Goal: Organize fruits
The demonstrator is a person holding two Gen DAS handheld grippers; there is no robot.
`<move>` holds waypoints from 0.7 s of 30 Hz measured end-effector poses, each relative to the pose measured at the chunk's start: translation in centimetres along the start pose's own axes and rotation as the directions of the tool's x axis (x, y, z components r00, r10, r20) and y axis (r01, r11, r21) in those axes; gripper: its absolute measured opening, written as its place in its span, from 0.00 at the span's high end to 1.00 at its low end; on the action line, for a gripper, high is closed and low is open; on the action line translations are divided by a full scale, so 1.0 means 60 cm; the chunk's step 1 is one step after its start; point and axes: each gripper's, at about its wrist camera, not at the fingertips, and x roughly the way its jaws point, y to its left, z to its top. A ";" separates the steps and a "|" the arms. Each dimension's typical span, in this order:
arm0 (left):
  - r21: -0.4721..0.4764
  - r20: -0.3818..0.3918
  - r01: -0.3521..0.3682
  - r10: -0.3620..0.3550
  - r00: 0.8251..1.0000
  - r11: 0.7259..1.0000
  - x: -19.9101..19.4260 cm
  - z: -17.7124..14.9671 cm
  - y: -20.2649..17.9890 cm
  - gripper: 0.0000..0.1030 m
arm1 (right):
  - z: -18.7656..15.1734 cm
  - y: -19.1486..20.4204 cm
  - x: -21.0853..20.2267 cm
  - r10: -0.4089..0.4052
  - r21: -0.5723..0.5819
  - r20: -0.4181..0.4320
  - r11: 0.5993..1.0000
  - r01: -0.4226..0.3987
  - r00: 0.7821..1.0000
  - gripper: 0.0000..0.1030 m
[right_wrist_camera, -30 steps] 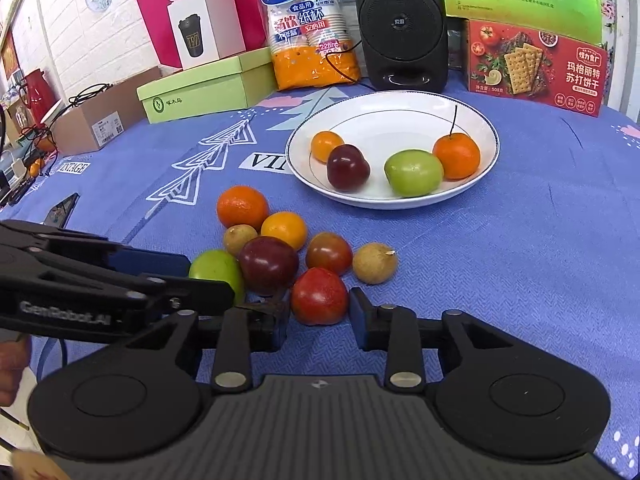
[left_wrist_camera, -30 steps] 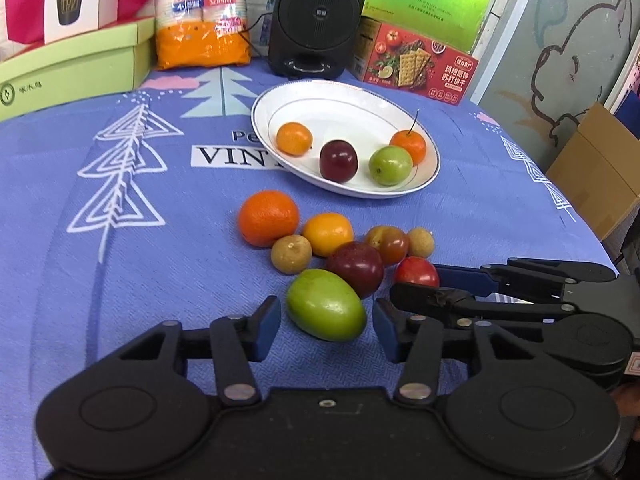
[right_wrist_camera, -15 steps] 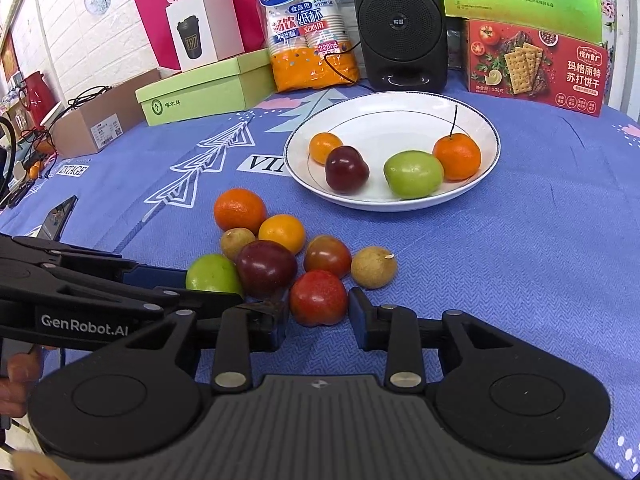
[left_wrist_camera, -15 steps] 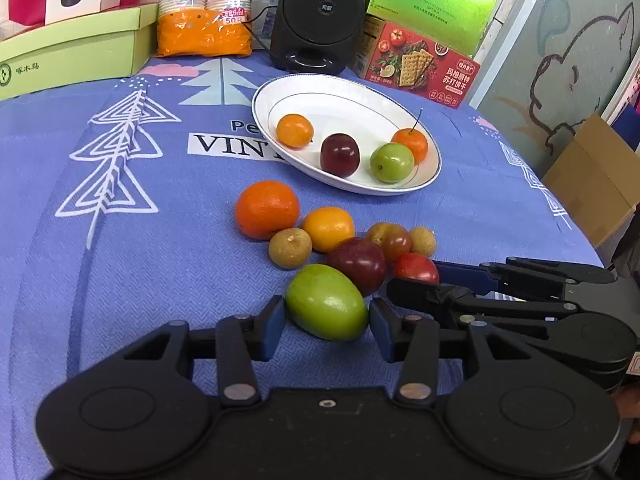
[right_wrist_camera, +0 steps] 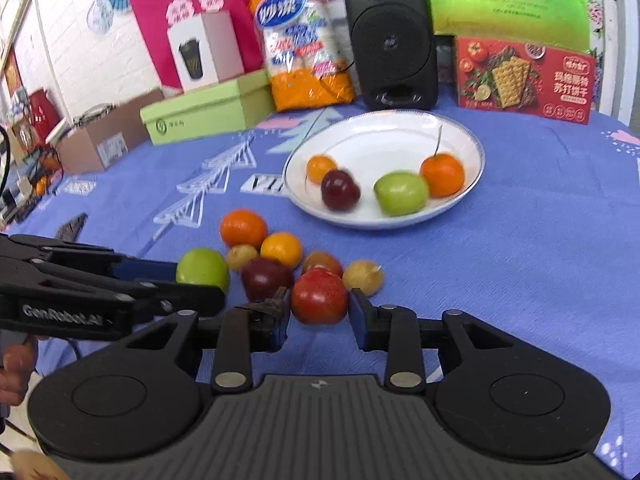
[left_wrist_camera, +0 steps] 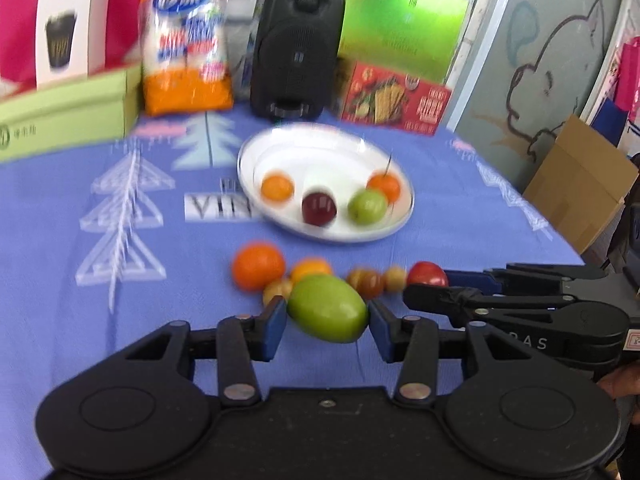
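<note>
Green mango [left_wrist_camera: 327, 307] now lifted (left gripper [left_wrist_camera: 328, 322] clamped).

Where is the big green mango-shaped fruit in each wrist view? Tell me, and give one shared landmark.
Left wrist: green fruit at lower centre, gripped between the left gripper's jaws.
Right wrist: green fruit at lower left, at the tip of the left gripper.
Shared landmark: white plate holding four fruits.
</note>
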 end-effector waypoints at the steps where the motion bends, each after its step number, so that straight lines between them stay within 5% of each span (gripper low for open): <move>1: 0.005 0.011 -0.001 0.001 1.000 1.000 -0.001 0.012 0.001 0.15 | 0.007 -0.005 -0.004 -0.001 0.008 0.013 1.000 0.000 1.000 0.46; 10: 0.042 0.060 -0.004 0.001 0.998 0.999 0.029 0.099 0.016 0.15 | 0.092 -0.061 -0.014 -0.069 0.025 0.127 0.997 0.066 0.990 0.45; 14: 0.045 0.037 -0.006 0.005 0.999 0.999 0.016 0.057 0.031 0.10 | 0.102 -0.083 0.000 -0.088 0.062 0.126 0.995 0.081 0.988 0.45; 15: 0.064 0.018 -0.018 0.017 1.000 0.998 0.006 0.039 0.033 0.00 | 0.095 -0.084 -0.001 -0.083 0.061 0.123 0.995 0.076 0.989 0.45; 21: 0.092 -0.136 -0.056 0.068 0.988 0.994 -0.034 -0.061 0.060 0.00 | 0.065 -0.083 0.000 -0.078 0.053 0.085 0.996 0.074 0.993 0.45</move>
